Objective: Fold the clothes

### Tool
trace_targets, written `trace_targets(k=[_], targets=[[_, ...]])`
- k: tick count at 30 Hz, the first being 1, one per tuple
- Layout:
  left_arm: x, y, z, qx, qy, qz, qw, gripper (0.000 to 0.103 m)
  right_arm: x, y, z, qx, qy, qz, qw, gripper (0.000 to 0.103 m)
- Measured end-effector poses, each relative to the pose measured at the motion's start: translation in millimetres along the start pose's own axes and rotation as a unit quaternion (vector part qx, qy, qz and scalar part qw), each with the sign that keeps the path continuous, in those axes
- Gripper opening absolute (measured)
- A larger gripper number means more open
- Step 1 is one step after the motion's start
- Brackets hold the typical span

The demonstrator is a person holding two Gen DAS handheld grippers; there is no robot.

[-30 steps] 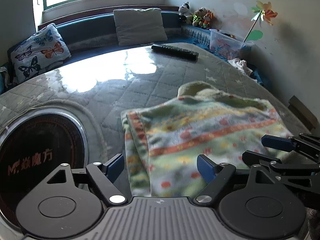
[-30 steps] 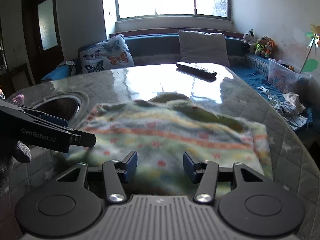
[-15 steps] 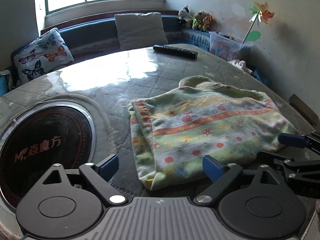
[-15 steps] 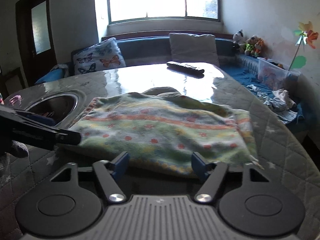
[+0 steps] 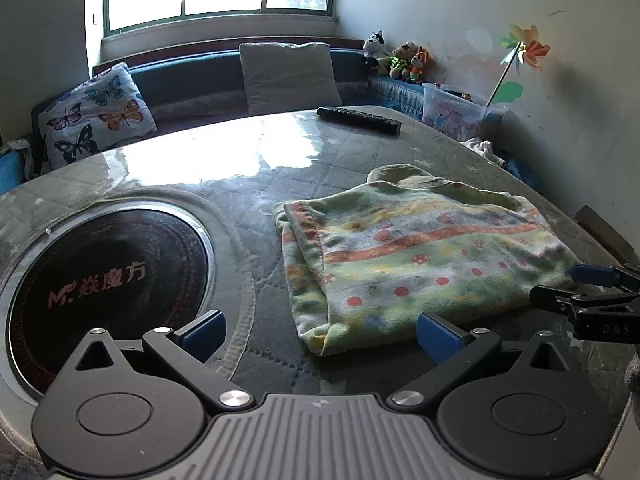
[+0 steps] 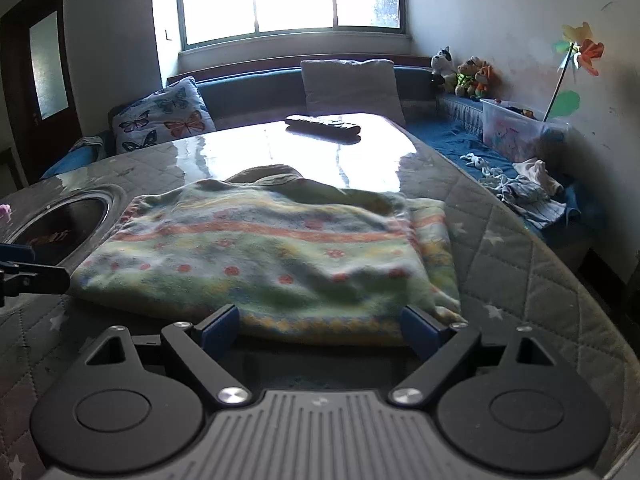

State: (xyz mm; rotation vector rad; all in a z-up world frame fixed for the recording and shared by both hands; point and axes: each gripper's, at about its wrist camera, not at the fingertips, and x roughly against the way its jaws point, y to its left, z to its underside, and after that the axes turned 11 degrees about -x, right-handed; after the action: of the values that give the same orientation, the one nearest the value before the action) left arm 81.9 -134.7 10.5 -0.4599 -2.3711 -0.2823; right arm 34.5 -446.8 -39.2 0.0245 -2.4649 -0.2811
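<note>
A folded fleece garment [image 5: 420, 260], green with orange stripes and red dots, lies flat on the quilted table [image 5: 280, 168]. My left gripper [image 5: 318, 332] hovers at its near left corner, jaws still opening, pads clear of the cloth. In the right wrist view the same garment [image 6: 272, 248] fills the middle, and my right gripper [image 6: 320, 326] sits just short of its near hem, jaws opening, nothing pinched between them. The right gripper's fingers [image 5: 580, 296] show at the right edge of the left view, the left gripper's fingers [image 6: 28, 272] at the left edge of the right view.
A round black cooktop [image 5: 100, 284] is sunk into the table at the left. A remote control [image 5: 358, 118] lies at the far end. Cushions [image 5: 96, 116], plush toys [image 5: 404, 60] and a plastic box [image 5: 452, 114] line the bench behind.
Both grippers have drawn back from the garment and their jaws have spread wider. The cloth, earlier under and between the pads, now lies released and flat on the table.
</note>
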Motion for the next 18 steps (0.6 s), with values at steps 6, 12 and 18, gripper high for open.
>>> trace_targets(k=[6,12,18], targets=[[-0.6,1.1,4.1,0.01,0.015,-0.009,0.9998,0.103,0.3,3.0,-11.3,0.0,-0.017,-0.015,1.0,0.099],[4.2,1.5,7.4,0.012,0.014,-0.016,0.9997,0.103,-3.0,11.3,-6.4,0.001,-0.01,0.0,1.0,0.103],[6.6,-0.4,9.9,0.013,0.016,-0.021,0.9996,0.103,2.3,20.5,-0.7,0.0,-0.011,0.007,1.0,0.103]])
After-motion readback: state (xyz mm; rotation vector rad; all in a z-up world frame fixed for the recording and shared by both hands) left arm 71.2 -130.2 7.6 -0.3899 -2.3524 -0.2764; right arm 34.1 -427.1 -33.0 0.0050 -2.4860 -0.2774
